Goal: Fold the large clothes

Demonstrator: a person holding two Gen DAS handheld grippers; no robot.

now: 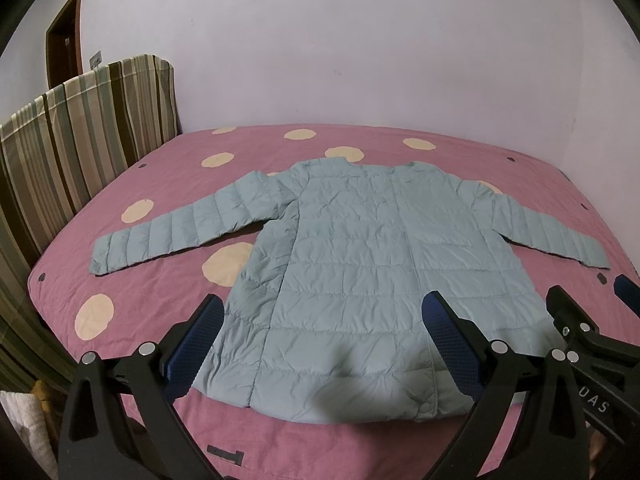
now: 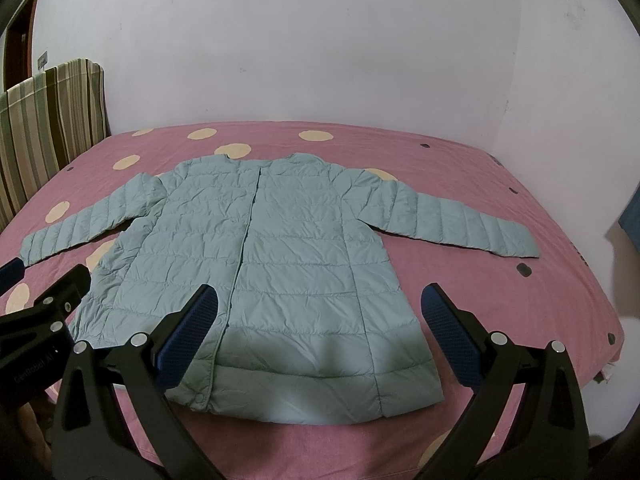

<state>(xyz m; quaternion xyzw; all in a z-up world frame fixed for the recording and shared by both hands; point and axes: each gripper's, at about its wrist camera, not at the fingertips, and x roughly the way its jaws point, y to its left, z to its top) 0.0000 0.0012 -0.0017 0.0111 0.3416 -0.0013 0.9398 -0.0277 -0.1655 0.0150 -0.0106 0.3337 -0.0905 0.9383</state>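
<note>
A pale blue quilted jacket lies flat, front up and snapped closed, on a pink bed, with both sleeves spread out to the sides and its hem toward me. In the right wrist view the same jacket fills the middle. My left gripper hovers open above the hem, holding nothing. Just as wide apart stand the jaws of my right gripper, over the hem's right half, also empty. Each gripper shows at the edge of the other's view: the right gripper and the left gripper.
The bed's pink cover with cream dots reaches to a lilac wall behind. A striped headboard cushion stands at the left, with a brown door beyond. The bed's near edge lies just below the hem.
</note>
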